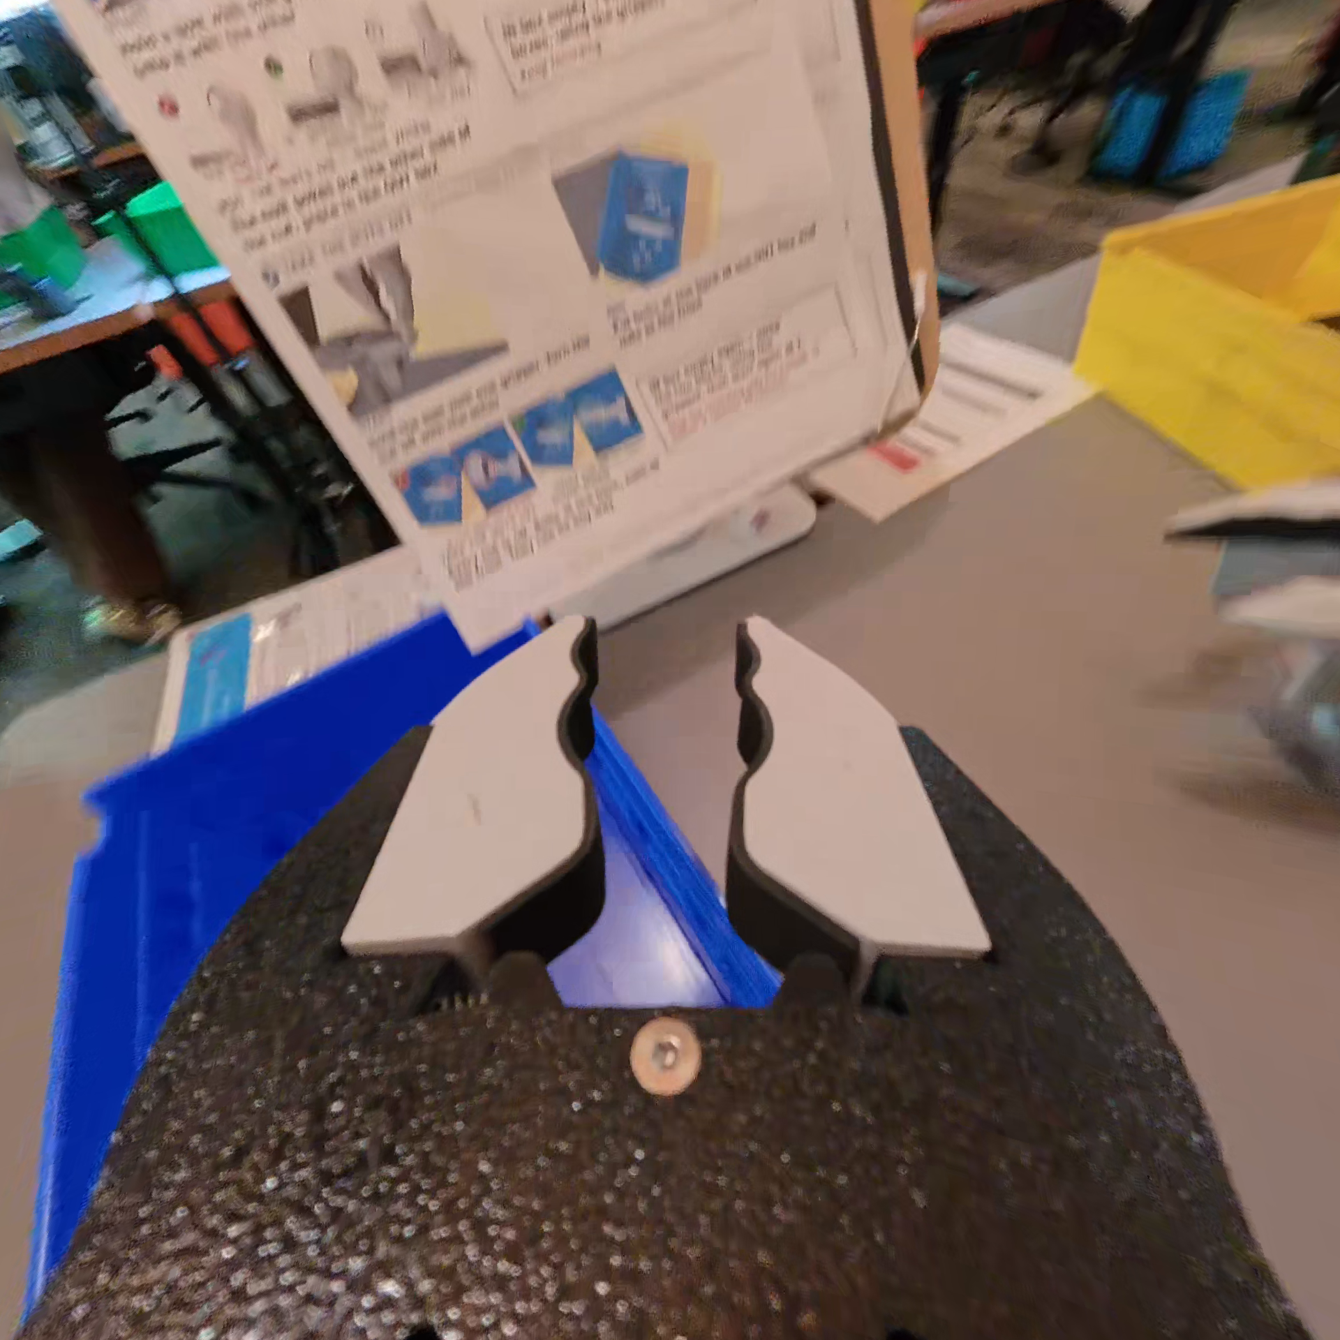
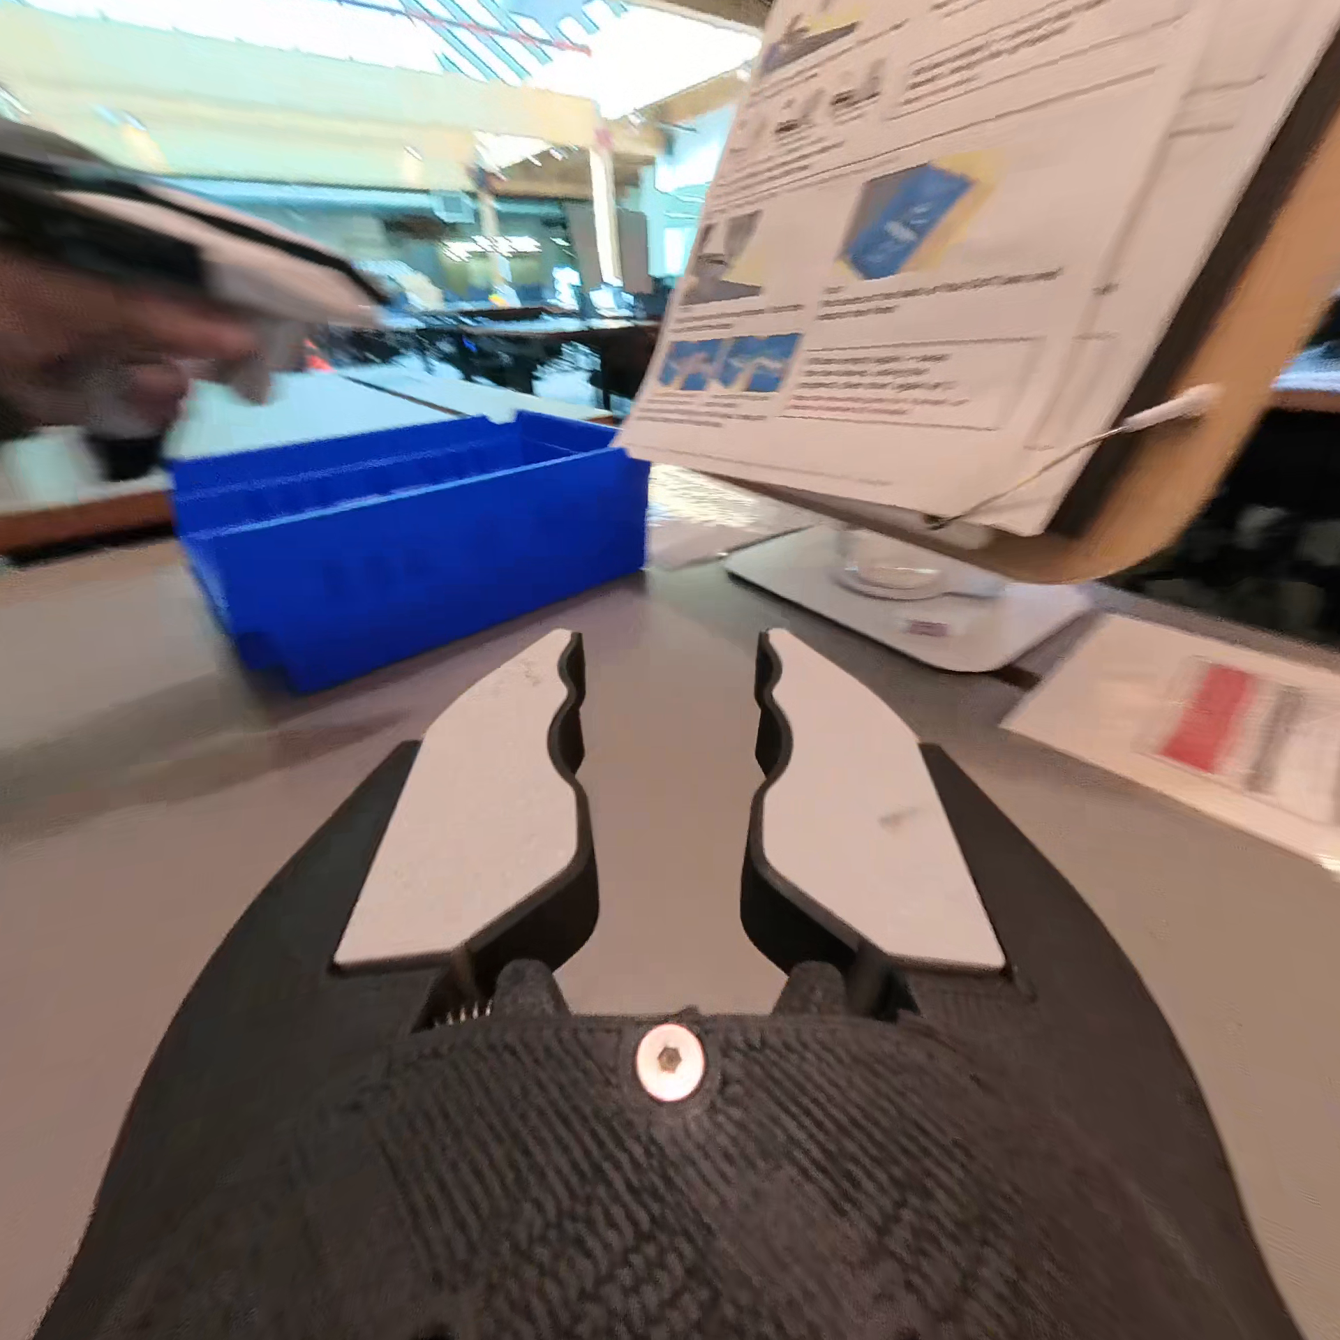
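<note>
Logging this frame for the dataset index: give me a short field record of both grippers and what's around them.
left gripper: open, empty, above the blue bin's right wall
right gripper: open, empty, low over the bare grey table, apart from the bin
instruction sheet on board: tilted on a white stand behind the bin
yellow bin: far right in the left wrist view
loose paper sheets: flat on the table, right of the stand
image quality: motion blur in both views
</note>
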Motion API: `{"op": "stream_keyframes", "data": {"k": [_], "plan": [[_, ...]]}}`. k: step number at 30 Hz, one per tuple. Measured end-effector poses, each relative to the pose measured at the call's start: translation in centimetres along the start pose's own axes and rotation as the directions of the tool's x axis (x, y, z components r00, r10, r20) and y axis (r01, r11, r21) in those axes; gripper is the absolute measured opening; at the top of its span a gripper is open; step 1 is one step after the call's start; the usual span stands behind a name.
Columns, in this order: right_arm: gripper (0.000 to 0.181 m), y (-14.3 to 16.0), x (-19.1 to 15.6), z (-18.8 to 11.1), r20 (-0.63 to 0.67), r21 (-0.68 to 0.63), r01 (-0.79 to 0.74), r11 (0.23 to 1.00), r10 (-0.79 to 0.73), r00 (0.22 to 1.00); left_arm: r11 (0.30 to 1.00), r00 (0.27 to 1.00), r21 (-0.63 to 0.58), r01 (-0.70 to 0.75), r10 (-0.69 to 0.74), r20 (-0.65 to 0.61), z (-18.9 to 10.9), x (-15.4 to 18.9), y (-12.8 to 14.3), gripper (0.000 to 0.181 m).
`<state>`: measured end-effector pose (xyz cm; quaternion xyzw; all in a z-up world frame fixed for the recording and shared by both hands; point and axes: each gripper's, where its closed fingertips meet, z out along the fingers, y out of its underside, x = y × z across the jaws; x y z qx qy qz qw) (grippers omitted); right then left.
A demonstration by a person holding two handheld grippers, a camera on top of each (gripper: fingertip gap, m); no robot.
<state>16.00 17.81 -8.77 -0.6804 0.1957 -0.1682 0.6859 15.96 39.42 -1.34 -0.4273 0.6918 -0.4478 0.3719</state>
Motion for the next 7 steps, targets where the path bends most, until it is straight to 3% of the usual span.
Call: {"op": "stream_keyframes", "data": {"k": [3,7], "plan": [[0.046,0.3,-2.9,0.1,0.206,0.051,-0.126,0.991,0.113,0.972,0.994,0.986,0.075,0.077,-0.065,-0.152,4.6,-4.6,-2.3,0.034],[0.045,-0.8,-3.6,-1.0,0.326,0.123,-0.199,0.972,0.150,0.933,0.965,0.937,-0.024,0.259,-0.258,-0.234,10.4,-11.2,-0.8,0.030]]}}
